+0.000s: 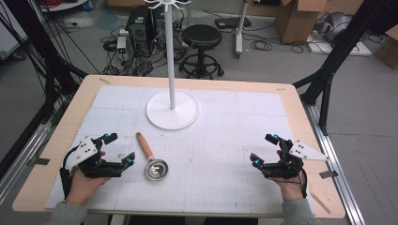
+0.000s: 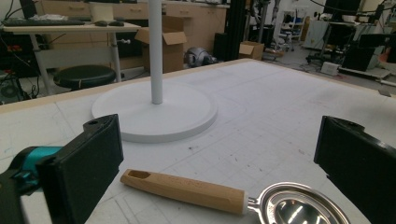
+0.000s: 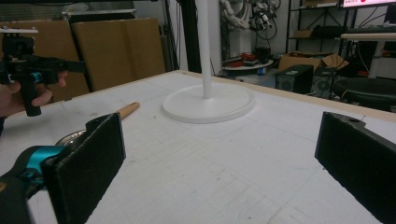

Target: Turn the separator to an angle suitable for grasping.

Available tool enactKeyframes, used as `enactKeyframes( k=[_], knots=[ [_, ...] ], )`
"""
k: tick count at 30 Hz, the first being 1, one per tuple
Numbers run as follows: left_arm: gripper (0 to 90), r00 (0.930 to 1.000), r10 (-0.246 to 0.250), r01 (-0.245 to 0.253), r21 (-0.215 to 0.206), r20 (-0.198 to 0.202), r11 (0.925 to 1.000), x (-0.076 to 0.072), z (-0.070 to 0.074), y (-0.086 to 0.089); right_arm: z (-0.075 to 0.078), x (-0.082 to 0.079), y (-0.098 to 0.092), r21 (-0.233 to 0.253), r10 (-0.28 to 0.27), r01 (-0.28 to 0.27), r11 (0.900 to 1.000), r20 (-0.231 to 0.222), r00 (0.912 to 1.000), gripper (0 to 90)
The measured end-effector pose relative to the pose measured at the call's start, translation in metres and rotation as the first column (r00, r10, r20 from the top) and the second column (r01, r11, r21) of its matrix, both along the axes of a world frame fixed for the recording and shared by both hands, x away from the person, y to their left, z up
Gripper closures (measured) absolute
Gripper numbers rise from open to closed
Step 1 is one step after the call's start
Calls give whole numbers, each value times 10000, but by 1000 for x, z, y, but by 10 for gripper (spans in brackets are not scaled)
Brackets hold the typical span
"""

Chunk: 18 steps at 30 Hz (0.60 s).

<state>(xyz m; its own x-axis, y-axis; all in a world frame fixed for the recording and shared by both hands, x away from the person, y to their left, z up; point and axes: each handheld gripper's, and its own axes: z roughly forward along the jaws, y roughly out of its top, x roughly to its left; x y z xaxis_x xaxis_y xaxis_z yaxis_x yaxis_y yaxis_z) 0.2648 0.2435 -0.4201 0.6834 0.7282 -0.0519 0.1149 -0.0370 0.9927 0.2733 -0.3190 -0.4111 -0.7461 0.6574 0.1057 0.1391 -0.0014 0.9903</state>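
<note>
Strainer (image 2: pixel 299 212) bowl cut off below

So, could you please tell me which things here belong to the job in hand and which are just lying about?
In play:
- strainer with wooden handle
- white hanging stand
- left hand-held gripper, open, nearest the strainer
- right hand-held gripper, open

Lying about:
- black stool
- cardboard boxes

High overhead view; two low table-level views sharing the stand (image 1: pixel 172 110).

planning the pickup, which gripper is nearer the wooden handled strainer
Left. The left gripper sits just beside the strainer, on its left; the right gripper is far across the mat on its right.
</note>
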Motion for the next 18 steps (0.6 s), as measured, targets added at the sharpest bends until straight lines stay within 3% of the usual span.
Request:
enactKeyframes(
  k=[10,13,15,17,18],
  knots=[
    [18,9999,8,-10,193,111,9998,7,-3,-3,-3,-5,-8,68,-84,85,9999,-127,9999,8],
    [18,9996,65,-68,132,287,9999,8,-3,-2,-4,-6,-9,0,-84,84,10000,-210,9997,8],
    [26,9997,179,-179,24,152,9998,10,-3,-1,-4,-6,-9,-14,-97,97,10000,-205,9997,8],
    [80,9997,248,-248,-32,-15,9997,12,-3,1,-4,-7,-9,-31,-68,67,10000,-197,9998,8],
    [161,9989,459,-459,50,-33,9989,13,-4,1,-4,-7,-8,-46,-45,44,10000,-236,9997,8]
  ],
)
